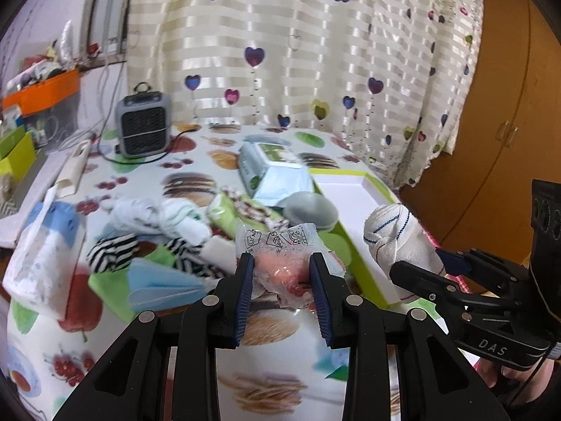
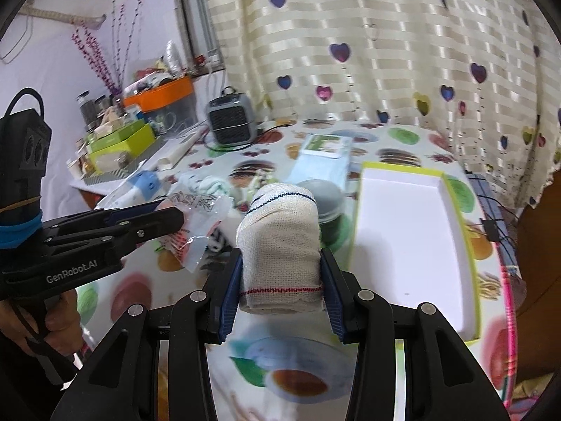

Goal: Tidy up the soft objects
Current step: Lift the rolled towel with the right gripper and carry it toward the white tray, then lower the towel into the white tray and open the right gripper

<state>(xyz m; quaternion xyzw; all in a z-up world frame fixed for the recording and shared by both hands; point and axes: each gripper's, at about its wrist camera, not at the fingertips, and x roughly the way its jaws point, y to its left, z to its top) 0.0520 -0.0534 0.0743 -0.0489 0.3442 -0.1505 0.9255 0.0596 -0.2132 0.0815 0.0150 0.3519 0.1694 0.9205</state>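
- On the left of the fruit-printed worktop (image 1: 147,319), a loose pile of striped and white socks (image 1: 154,235) is lying beside a pale blue pleated face mask (image 1: 164,286).
- The left hand-held gripper (image 1: 282,280) is clamping a crinkly clear plastic packet with pink contents (image 1: 280,263), carried clear of the worktop.
- The right hand-held gripper (image 2: 282,280) is squeezing a rolled white knitted sock with blue and red stripes (image 2: 280,242), also lifted.
- The shallow white box with lime-green rim (image 2: 406,238) is sitting empty at right.
- Risk: the slick packet is likely slipping from the pads; both loads converging may collide at the rim.
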